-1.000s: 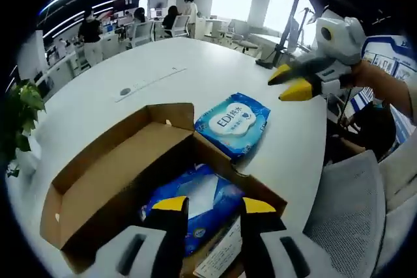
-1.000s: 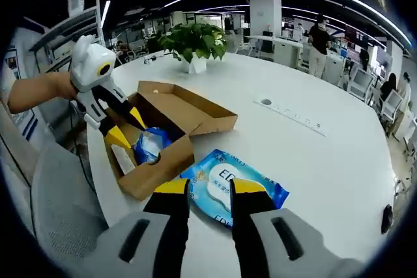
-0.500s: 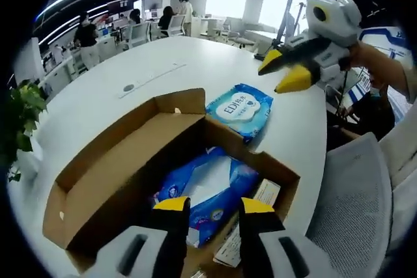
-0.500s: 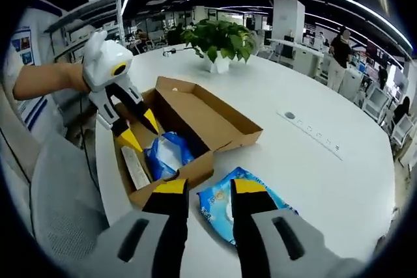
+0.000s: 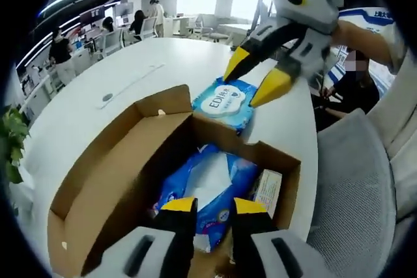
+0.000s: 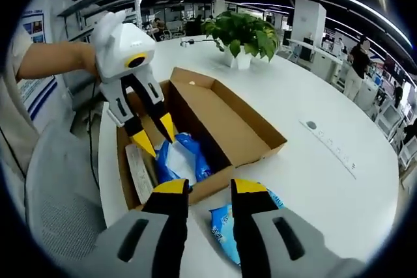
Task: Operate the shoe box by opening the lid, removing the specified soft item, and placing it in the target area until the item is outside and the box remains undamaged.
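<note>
The shoe box (image 5: 130, 174) is sitting open on the white bench (image 5: 117, 76), its lid (image 6: 228, 118) lying folded back flat beside the tray. Inside the tray a blue soft pack of wipes (image 5: 208, 190) is lying flat, its long axis running along the box's length, with a slim white carton (image 5: 266, 190) lying against the wall next to it. A second blue wipes pack (image 5: 225, 102) is resting on the bench just outside the box's end wall, label side up, its long axis lying roughly across the box's end.

The left gripper (image 5: 205, 205) is hovering over the pack inside the box, jaws slightly parted and gripping nothing. The right gripper (image 5: 257, 83) is hanging above the outer pack, jaws spread apart and empty. A potted plant (image 6: 244, 37) is standing farther along the bench.
</note>
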A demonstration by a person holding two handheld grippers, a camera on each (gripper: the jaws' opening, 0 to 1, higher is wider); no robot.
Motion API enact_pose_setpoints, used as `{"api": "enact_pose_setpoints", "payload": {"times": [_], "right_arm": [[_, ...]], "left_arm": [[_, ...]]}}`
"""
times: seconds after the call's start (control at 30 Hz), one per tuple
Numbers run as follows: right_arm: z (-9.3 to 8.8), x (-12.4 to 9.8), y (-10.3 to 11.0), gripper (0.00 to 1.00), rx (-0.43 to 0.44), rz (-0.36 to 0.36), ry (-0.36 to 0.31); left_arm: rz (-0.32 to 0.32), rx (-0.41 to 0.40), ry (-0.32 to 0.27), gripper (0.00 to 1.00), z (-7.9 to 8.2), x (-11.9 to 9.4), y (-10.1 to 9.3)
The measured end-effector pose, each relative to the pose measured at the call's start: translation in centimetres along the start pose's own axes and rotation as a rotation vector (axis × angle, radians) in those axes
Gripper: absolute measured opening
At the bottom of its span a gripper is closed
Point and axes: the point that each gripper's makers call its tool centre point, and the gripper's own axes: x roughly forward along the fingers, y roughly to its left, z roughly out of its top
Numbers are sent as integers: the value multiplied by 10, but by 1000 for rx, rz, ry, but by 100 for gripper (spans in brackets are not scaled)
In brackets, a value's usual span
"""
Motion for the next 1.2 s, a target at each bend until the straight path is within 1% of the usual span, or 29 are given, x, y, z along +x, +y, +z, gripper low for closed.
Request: {"api": "enact_pose_setpoints", "payload": {"times": [0.13, 0.3, 0.53, 0.67, 0.7, 0.77, 0.8, 0.87, 0.9, 0.93, 1.0, 1.07, 1.1, 1.2], "right_arm": [[1, 11, 5, 24, -16, 20, 11], [0, 25, 8, 24, -43, 37, 39], [1, 45, 13, 23, -92, 59, 82], [-2, 59, 14, 22, -113, 50, 116], [-2, 63, 14, 22, -111, 52, 119], [-2, 70, 18, 22, -102, 64, 124], [-2, 73, 19, 21, -105, 64, 126], [-7, 80, 18, 21, -119, 51, 158], [-10, 82, 17, 21, -121, 42, 175], [-9, 86, 18, 20, -133, 45, 168], [-12, 90, 19, 17, -136, 44, 184], [-16, 91, 18, 14, -175, 32, 209], [-18, 92, 16, 11, -207, 26, 222], [-19, 93, 16, 1, -229, 17, 234]], "left_arm": [[-19, 17, 11, 21, -2, 2, 3], [-48, 49, 38, 21, -7, 6, 4], [-80, 120, 84, 20, -17, 14, 3], [-95, 134, 93, 15, -20, 17, 3], [-96, 137, 98, 13, -21, 18, 4], [-91, 140, 117, 5, -24, 18, 8], [-87, 142, 121, 3, -26, 18, 9], [-97, 124, 126, 1, -28, 18, 8], [-97, 121, 127, 1, -29, 18, 8], [-95, 125, 126, 0, -29, 18, 9], [-95, 124, 127, 0, -30, 17, 9], [-91, 124, 125, 0, -30, 15, 9], [-92, 124, 124, 0, -31, 15, 9], [-86, 123, 120, 0, -31, 11, 10]]}}
